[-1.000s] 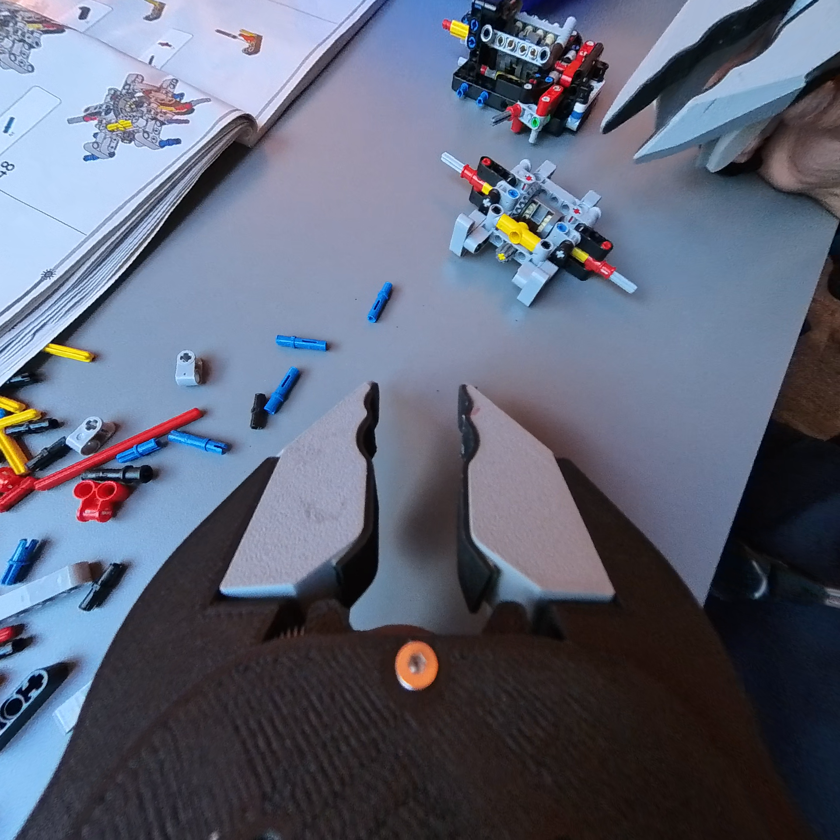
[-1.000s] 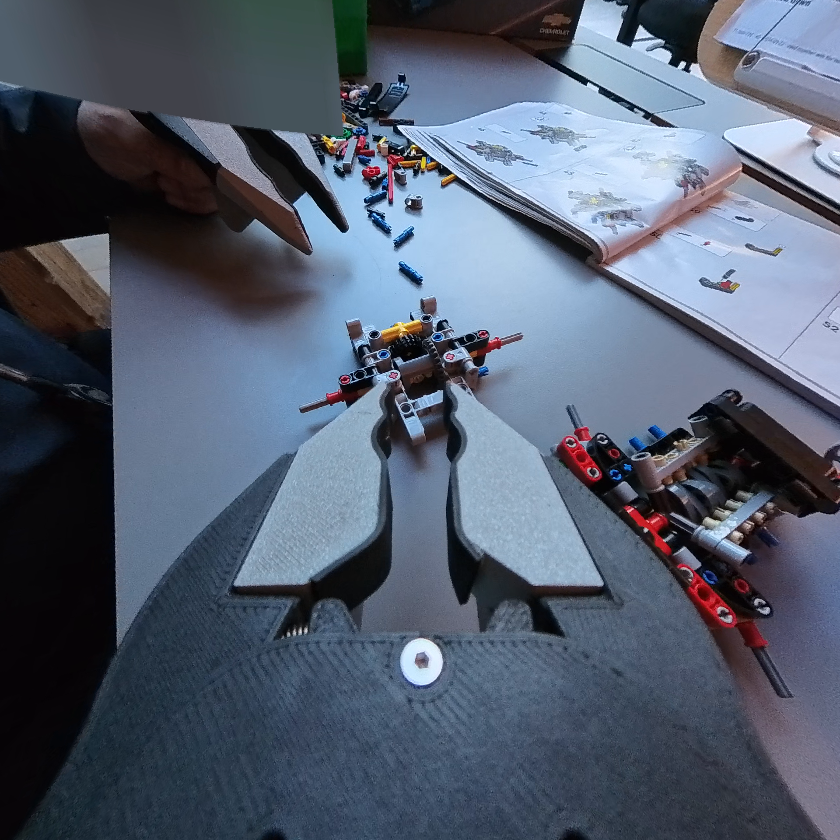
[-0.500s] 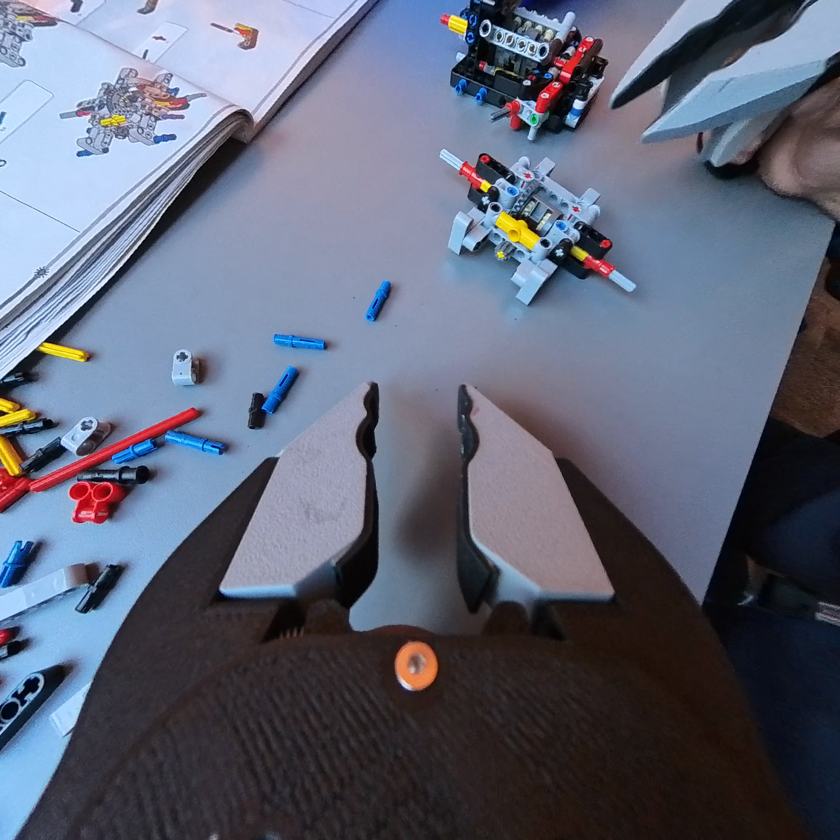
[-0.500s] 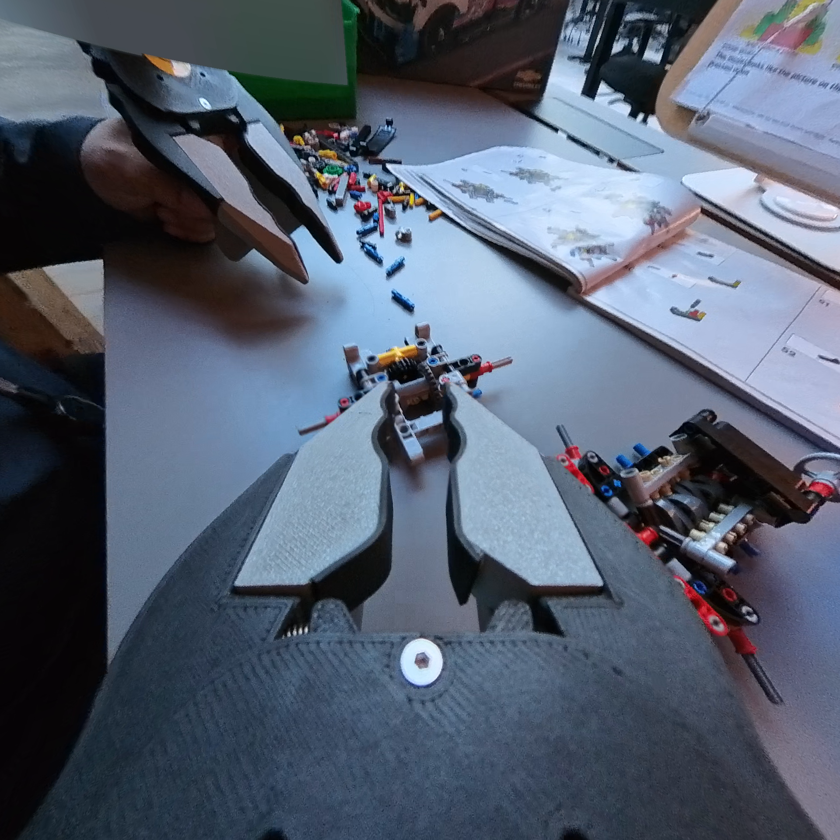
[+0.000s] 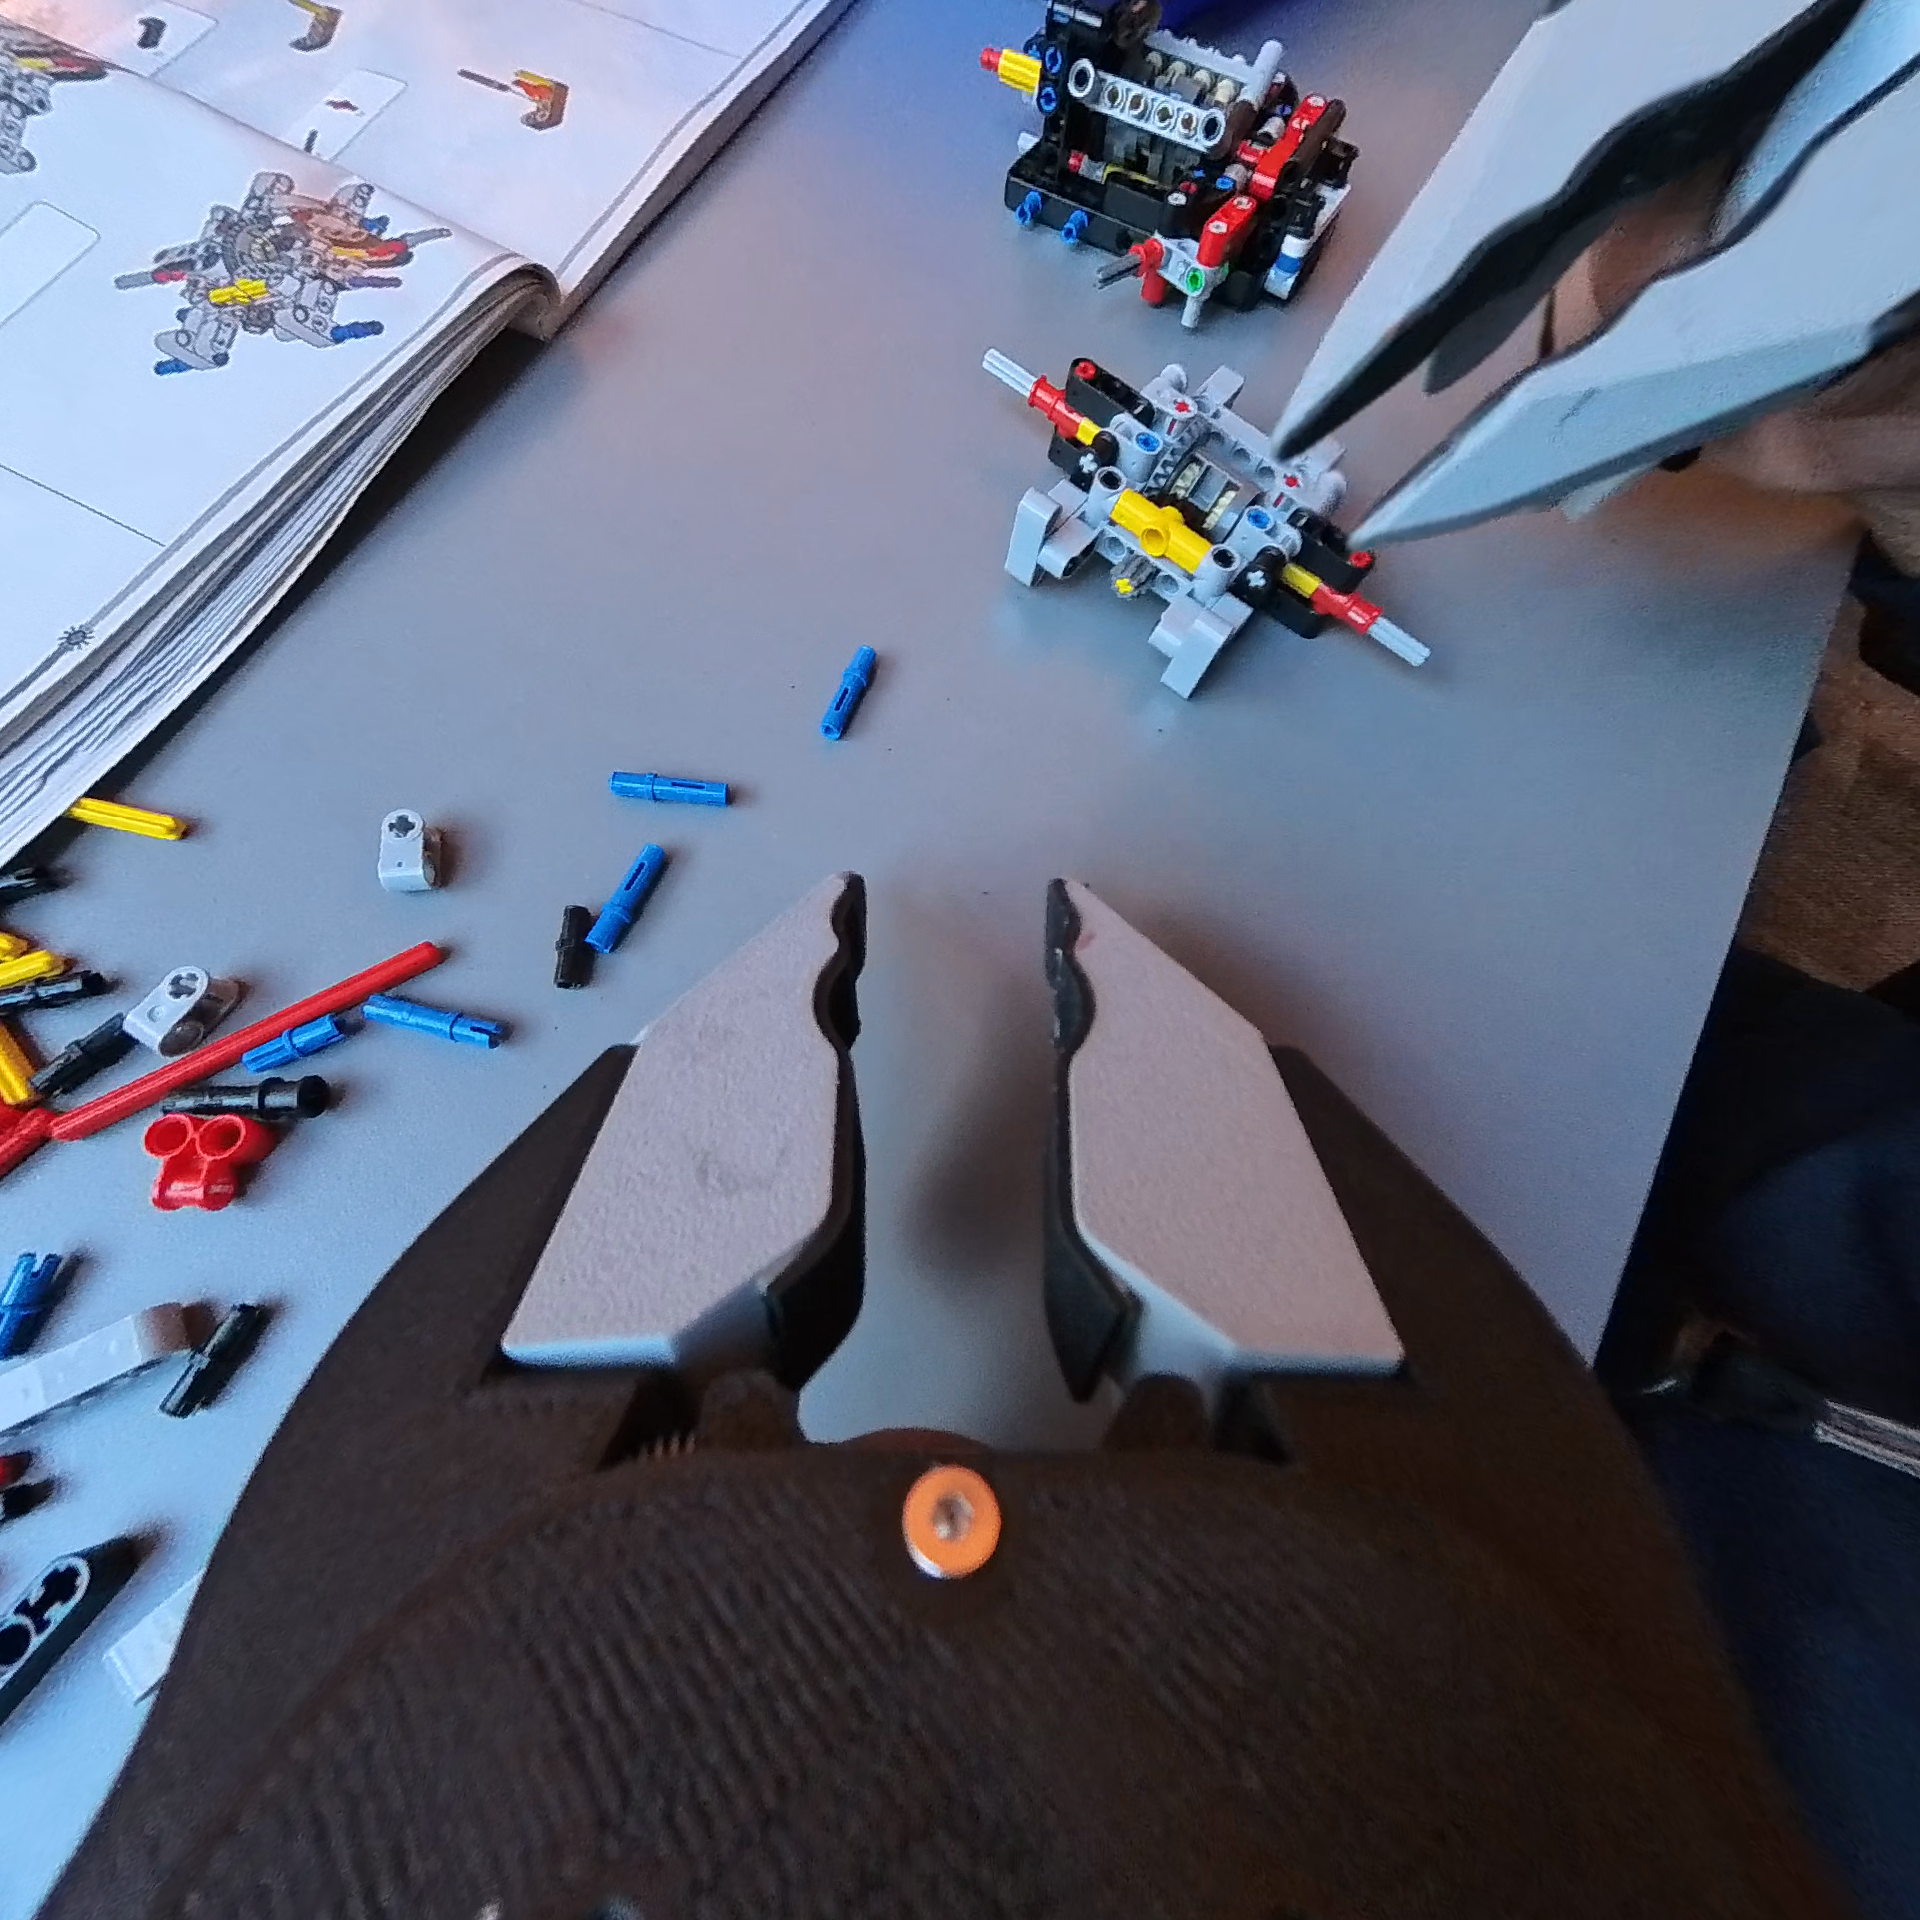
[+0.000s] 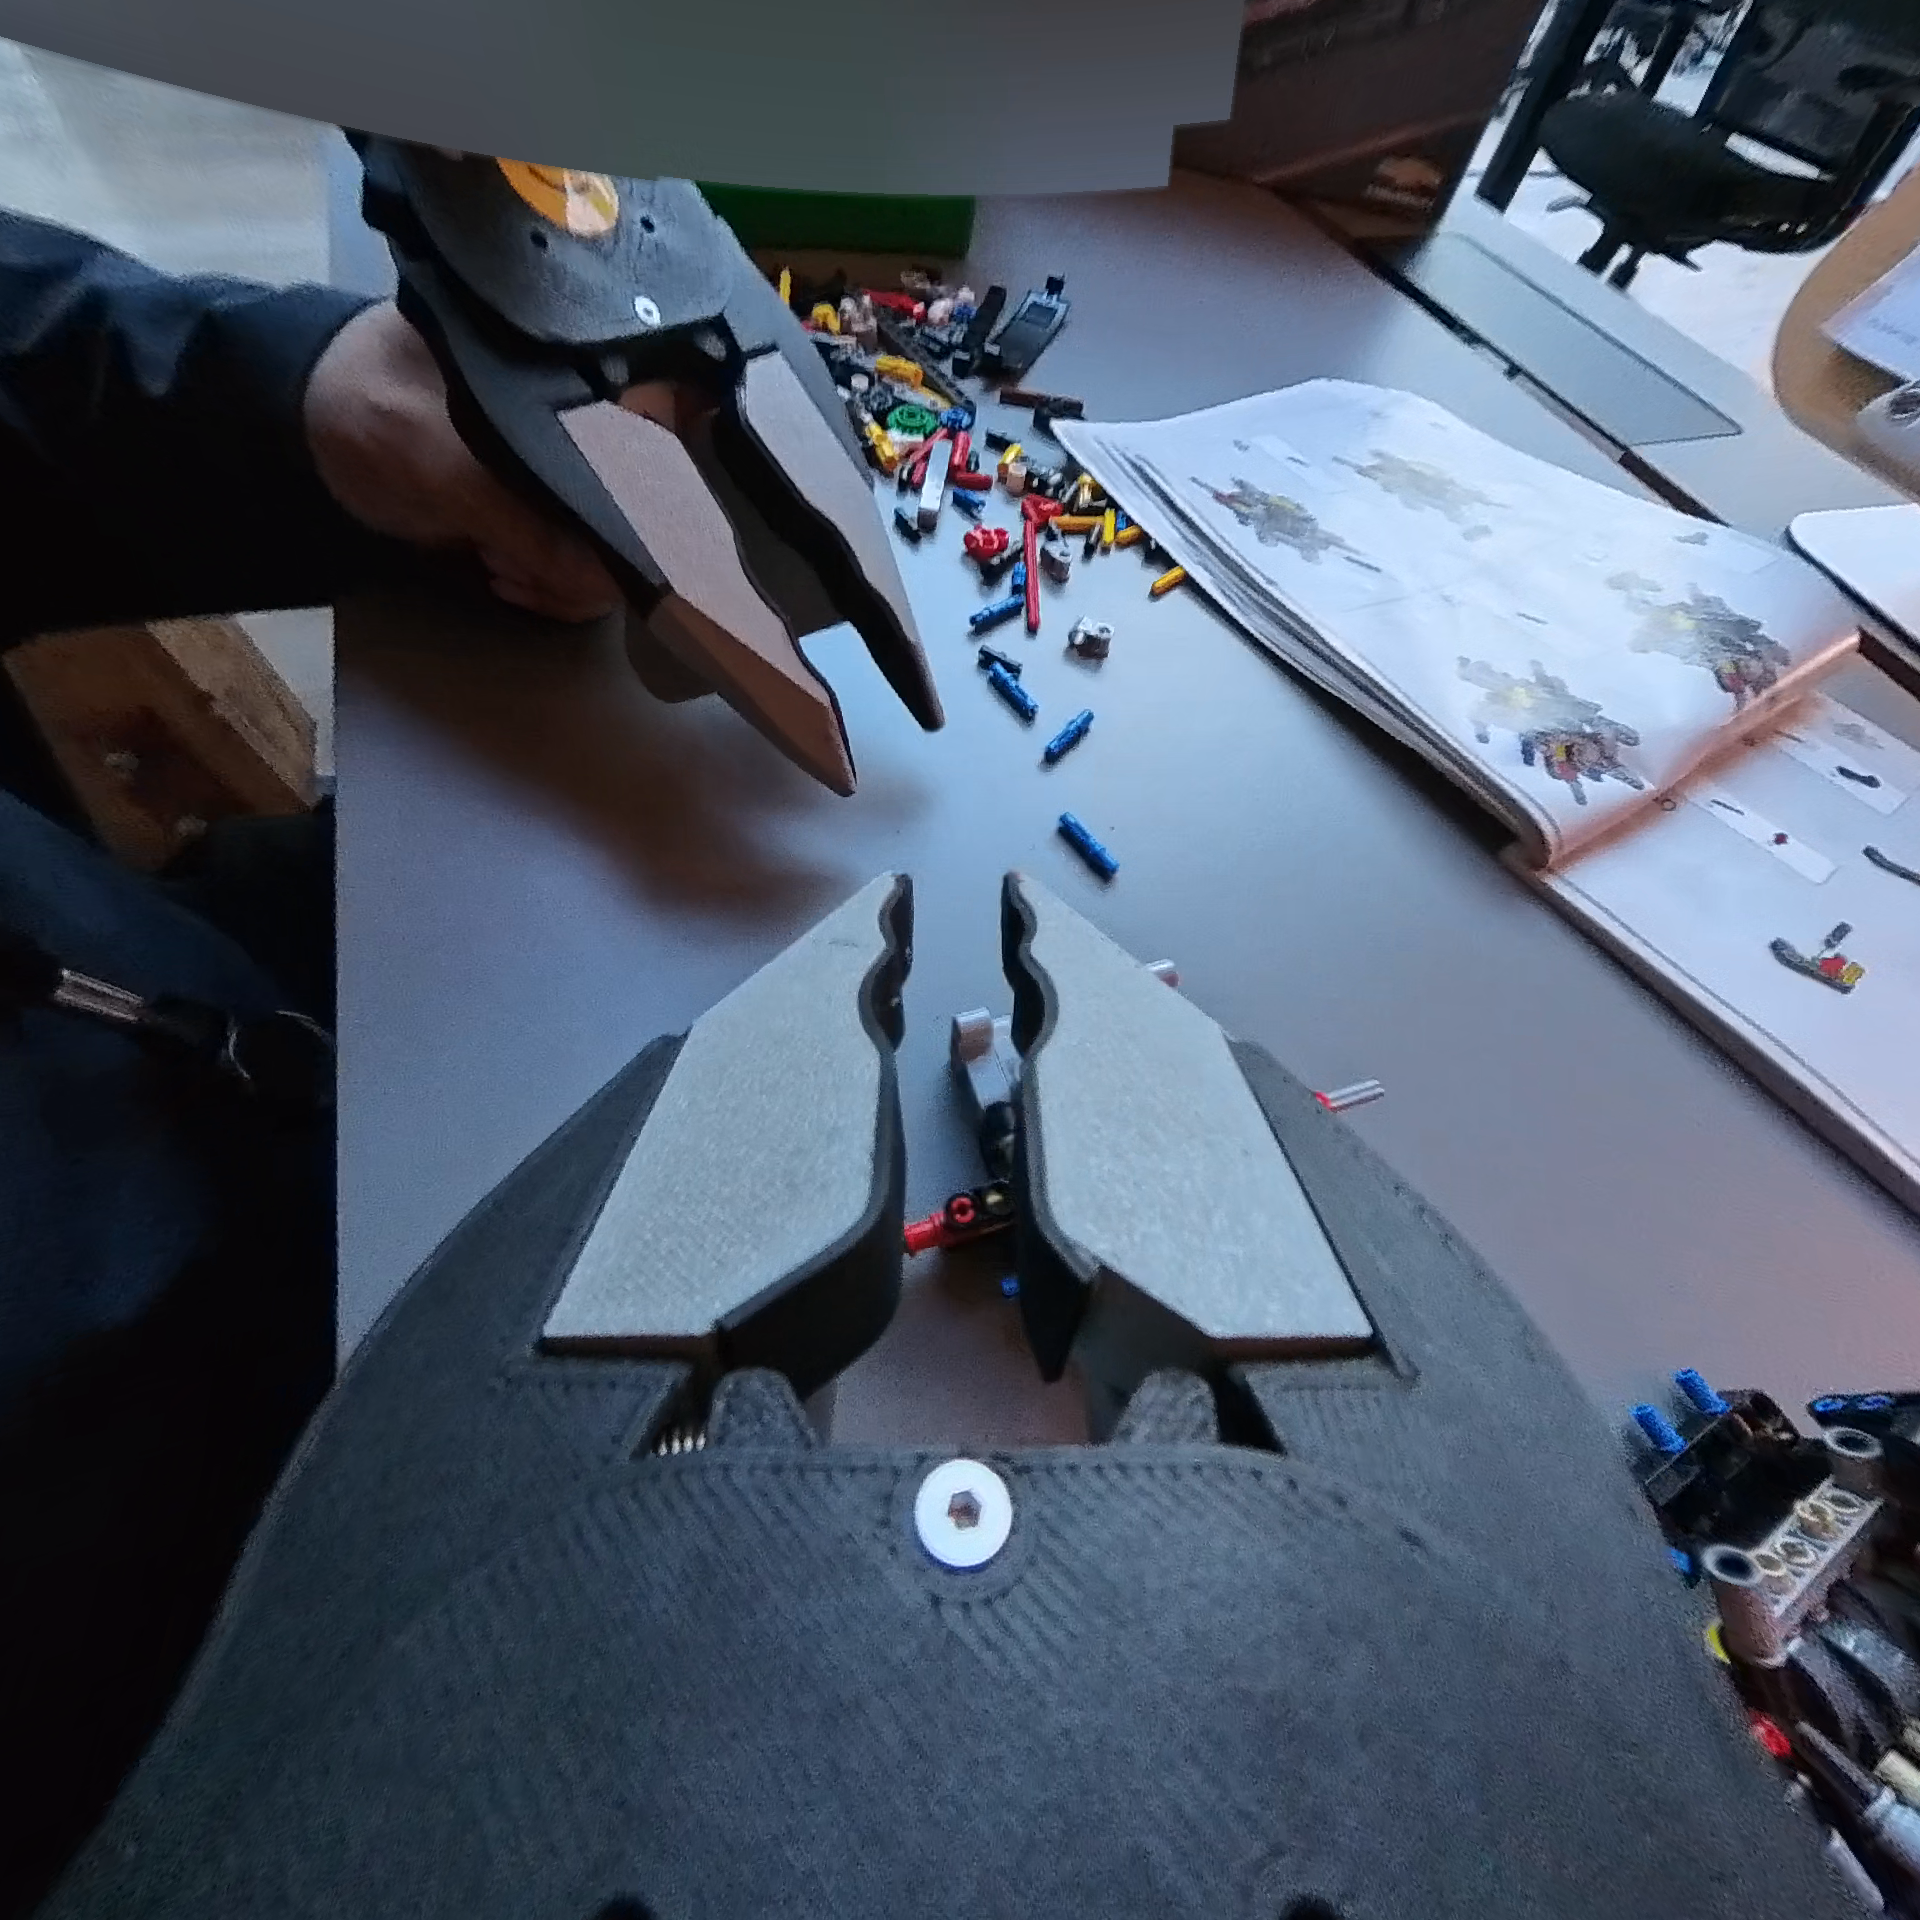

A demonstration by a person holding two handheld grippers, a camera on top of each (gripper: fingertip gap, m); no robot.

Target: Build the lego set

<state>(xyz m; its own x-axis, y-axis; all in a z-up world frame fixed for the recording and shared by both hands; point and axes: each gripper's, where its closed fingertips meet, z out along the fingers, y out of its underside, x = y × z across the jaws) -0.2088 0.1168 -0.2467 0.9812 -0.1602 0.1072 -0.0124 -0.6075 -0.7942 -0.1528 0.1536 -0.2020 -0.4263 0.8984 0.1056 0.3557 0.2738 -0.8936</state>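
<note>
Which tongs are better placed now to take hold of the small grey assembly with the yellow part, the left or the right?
Probably the right tongs: their tips are already at the small grey assembly, one on each side. The left tongs hang open over bare table, nearer to loose blue pins.

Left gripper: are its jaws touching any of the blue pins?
Apart. In the left wrist view the left gripper stands open over bare table; the nearest blue pin lies clear of it.

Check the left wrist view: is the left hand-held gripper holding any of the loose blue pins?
No. The left hand-held gripper is open over bare grey table, with the nearest blue pin lying off to its side.
</note>
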